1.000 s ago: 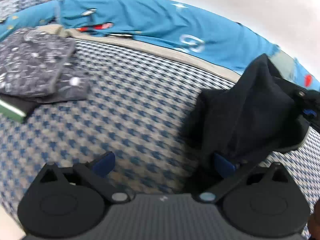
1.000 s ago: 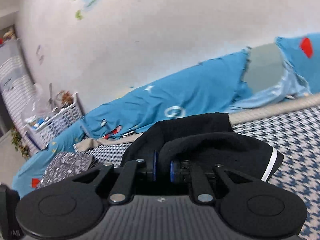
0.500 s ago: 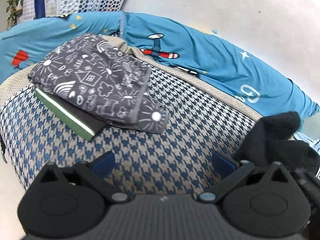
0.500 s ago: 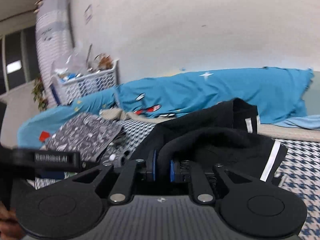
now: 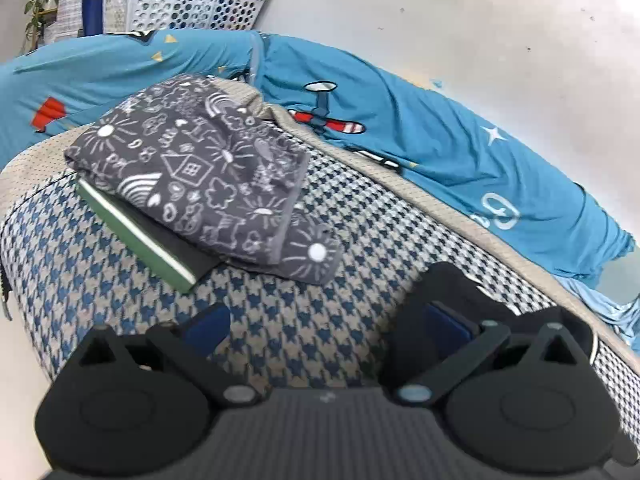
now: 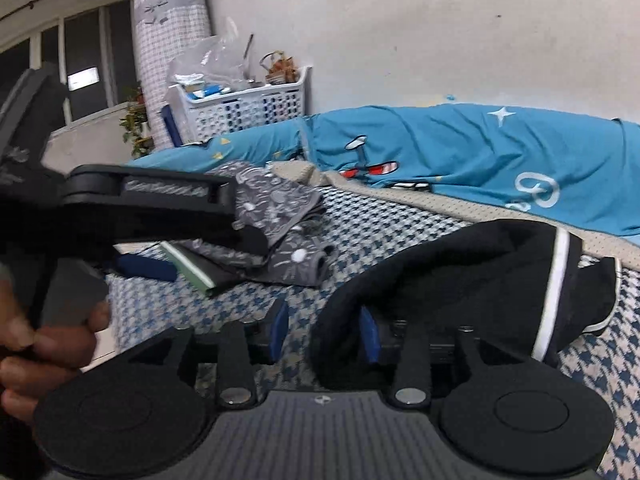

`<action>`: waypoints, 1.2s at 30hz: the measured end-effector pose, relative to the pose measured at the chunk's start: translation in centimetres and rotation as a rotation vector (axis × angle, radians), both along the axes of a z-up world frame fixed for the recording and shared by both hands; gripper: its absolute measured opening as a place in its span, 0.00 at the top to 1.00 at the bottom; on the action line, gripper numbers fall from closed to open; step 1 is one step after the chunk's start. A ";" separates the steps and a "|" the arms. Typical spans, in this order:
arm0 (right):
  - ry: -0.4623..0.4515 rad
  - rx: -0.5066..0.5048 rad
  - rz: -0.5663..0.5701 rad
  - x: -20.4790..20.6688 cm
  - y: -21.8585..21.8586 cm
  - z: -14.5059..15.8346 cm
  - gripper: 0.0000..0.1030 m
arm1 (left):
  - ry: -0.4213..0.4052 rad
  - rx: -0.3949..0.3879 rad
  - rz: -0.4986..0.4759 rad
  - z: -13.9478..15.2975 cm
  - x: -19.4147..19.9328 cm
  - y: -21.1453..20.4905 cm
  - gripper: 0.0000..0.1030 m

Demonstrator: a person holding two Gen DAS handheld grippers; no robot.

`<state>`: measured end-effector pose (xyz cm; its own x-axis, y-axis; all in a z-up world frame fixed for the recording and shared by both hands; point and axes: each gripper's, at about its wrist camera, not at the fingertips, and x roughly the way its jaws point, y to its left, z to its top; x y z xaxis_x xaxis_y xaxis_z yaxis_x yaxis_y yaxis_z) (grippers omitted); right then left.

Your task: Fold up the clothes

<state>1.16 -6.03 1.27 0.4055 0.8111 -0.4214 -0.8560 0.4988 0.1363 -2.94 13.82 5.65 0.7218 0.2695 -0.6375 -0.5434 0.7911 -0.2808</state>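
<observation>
Our right hand-held gripper [image 6: 324, 332] stands spread, its right finger tucked under the black white-striped fabric garment [image 6: 472, 276] bunched on the houndstooth bed [image 5: 360, 232]. Our left hand-held gripper [image 5: 324, 326] is spread and empty, nearer the folded grey doodle-print cloth [image 5: 200, 168] lying ahead-left.

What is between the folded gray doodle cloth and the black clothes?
Only bare houndstooth cover lies between the gray doodle cloth and the black garment; the right wrist view shows that gap best.
</observation>
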 end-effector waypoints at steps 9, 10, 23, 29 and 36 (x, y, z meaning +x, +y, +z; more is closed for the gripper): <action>-0.023 -0.101 0.095 -2.3 -0.8 0.5 0.49 | -0.037 0.012 -0.048 1.1 0.5 -1.5 0.00; -0.029 -0.103 0.080 -2.4 -1.2 0.7 0.49 | -0.035 0.011 -0.046 1.1 0.6 -1.6 0.00; -0.020 -0.045 -0.321 1.8 -6.1 2.4 0.49 | -0.006 -0.019 -0.058 0.3 1.3 -2.7 0.00; -0.005 -0.053 -0.360 3.4 -5.0 1.1 0.49 | -0.004 -0.020 -0.072 0.4 1.4 -2.8 0.00; 0.012 -0.011 -0.295 3.3 -3.4 0.3 0.90 | -0.035 -0.027 -0.100 1.0 1.1 -2.7 0.00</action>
<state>4.48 -9.40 1.56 0.6181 0.6546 -0.4352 -0.6724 0.7271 0.1387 -1.82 11.08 6.60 0.7659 0.1787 -0.6176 -0.4521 0.8327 -0.3198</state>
